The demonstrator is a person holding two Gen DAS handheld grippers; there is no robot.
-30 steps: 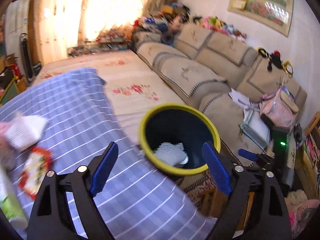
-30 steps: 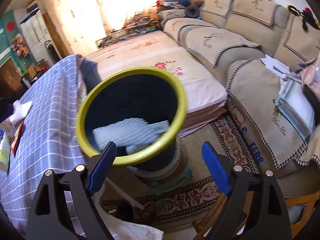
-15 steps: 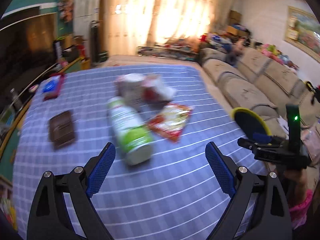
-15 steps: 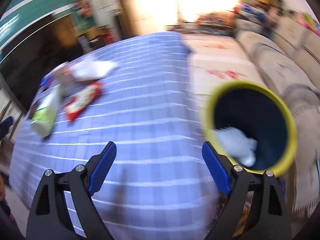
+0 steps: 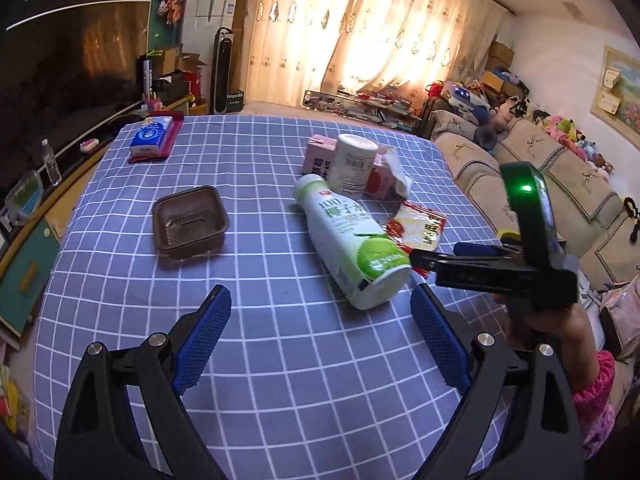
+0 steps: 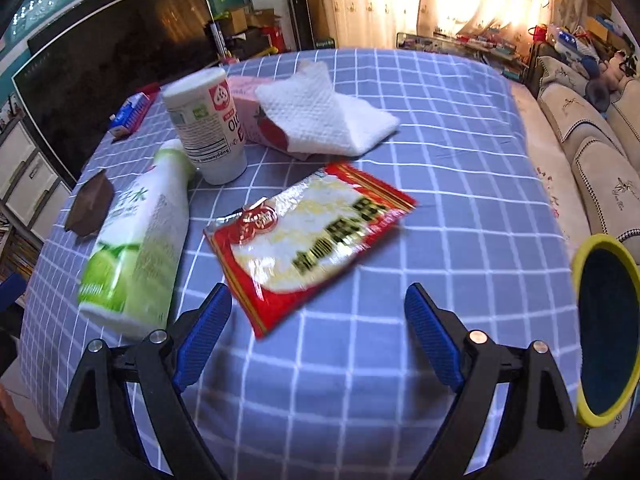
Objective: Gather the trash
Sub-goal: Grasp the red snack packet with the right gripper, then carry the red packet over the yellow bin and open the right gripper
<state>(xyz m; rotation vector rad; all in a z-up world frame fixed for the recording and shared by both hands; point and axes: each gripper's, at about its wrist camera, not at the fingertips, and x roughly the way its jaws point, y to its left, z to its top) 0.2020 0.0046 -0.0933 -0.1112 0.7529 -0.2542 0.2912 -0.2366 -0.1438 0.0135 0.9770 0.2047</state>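
Nearest, just ahead of the right gripper (image 6: 318, 312), jaws wide and empty: packet (image 6: 308, 236), flat on the cloth, likely light, crinkly, slippery; pinch an edge. Left of it: bottle (image 6: 138, 248) on its side, round, may roll. Left gripper (image 5: 320, 332) also open, empty. Bin (image 6: 606, 328) far right.

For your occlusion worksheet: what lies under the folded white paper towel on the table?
The white paper towel drapes over a pink carton, which rests on the blue checked tablecloth. The carton's top and far side are covered, so whether it is open cannot be seen.
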